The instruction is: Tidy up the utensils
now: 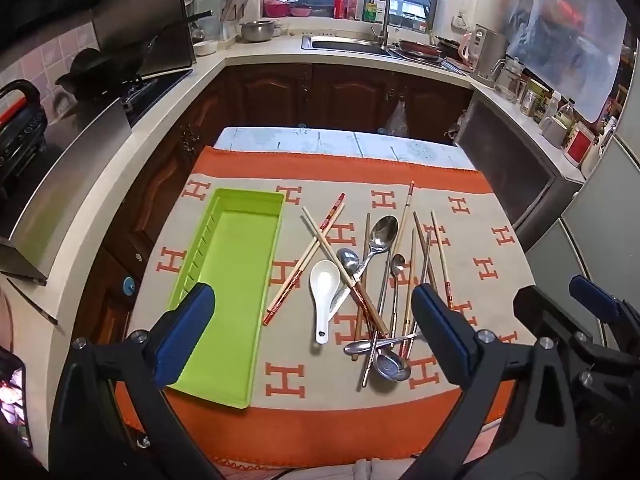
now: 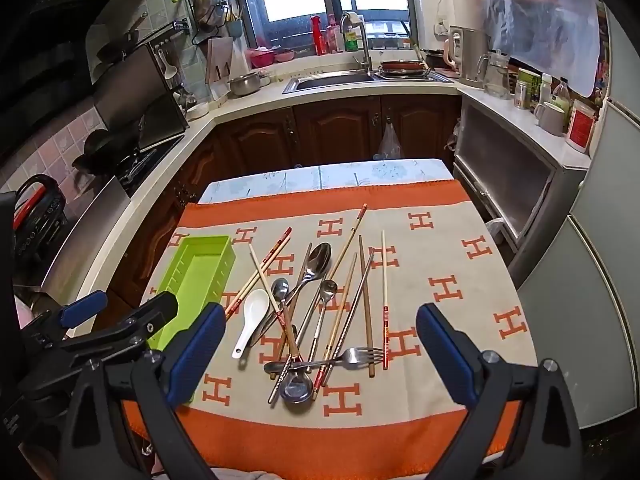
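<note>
A big kitchen counter [image 1: 256,56] wraps around the room, with a sink [image 2: 332,80] under the window. In the middle stands a table [image 1: 340,142] with a pale blue top. An orange and grey cloth [image 1: 492,240] with H letters covers most of it.

On the left side of the cloth lies a long green tray [image 1: 236,272]. Nothing is inside it.

The left gripper [image 1: 316,332] hangs over the near edge of the table. Its two blue pads are spread far apart and pinch nothing. One pad is over the tray, the other over the pile of utensils. The right gripper [image 2: 320,350] hangs just beside it, to the right. Its pads are spread wide too, and it grips nothing.

Right of the tray is a messy pile. Many chopsticks [image 1: 320,240] lie criss-cross, some over the spoons. One chopstick [image 2: 385,300] lies a little apart on the right side. A big metal spoon [image 1: 382,234] points away toward the window. A white spoon [image 1: 324,292] lies close to the tray side of the pile. A fork [image 2: 356,357] lies sideways at the near end, over some chopsticks. A small metal spoon [image 2: 329,289] sits in the middle of the pile.
</note>
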A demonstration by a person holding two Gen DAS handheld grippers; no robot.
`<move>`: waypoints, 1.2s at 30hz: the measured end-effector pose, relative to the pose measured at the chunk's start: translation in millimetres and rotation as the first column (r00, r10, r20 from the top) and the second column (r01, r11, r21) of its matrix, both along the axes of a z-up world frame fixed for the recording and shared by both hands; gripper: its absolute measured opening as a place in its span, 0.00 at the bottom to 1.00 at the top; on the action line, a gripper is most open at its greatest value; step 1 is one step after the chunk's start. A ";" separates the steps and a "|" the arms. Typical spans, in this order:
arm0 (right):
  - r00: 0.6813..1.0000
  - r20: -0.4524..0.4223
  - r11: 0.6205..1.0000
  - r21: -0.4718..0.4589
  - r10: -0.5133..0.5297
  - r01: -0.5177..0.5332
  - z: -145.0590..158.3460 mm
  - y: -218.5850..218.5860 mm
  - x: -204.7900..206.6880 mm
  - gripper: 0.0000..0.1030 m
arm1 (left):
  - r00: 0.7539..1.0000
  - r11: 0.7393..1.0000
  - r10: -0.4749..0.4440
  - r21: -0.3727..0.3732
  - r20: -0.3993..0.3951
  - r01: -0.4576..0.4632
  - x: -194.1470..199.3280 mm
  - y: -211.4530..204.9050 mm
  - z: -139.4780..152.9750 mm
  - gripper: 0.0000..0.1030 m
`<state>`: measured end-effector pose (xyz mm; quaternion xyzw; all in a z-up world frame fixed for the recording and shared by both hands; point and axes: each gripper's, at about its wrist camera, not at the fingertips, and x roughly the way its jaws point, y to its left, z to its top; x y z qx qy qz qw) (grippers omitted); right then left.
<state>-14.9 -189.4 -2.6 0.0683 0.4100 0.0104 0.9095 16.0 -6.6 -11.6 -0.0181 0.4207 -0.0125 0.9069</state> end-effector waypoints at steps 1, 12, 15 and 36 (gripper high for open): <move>1.000 0.006 1.000 -0.006 0.002 -0.002 -2.2 2.1 -1.1 0.94 | 1.000 1.000 0.000 -0.004 -0.002 0.000 1.3 -1.2 -0.1 0.94; 1.000 -0.028 1.000 -0.001 0.000 0.000 -7.8 -1.5 11.6 0.94 | 1.000 0.999 0.013 -0.052 0.006 -0.012 14.0 7.1 -5.7 0.94; 1.000 -0.031 1.000 0.000 -0.001 0.001 -9.3 -1.8 12.8 0.94 | 1.000 0.999 0.010 -0.037 -0.011 -0.011 17.6 5.5 -8.5 0.94; 0.998 -0.062 0.999 0.042 0.009 -0.006 -28.9 -8.2 23.9 0.92 | 0.998 1.000 0.012 0.001 -0.059 -0.012 31.6 -1.9 -27.6 0.94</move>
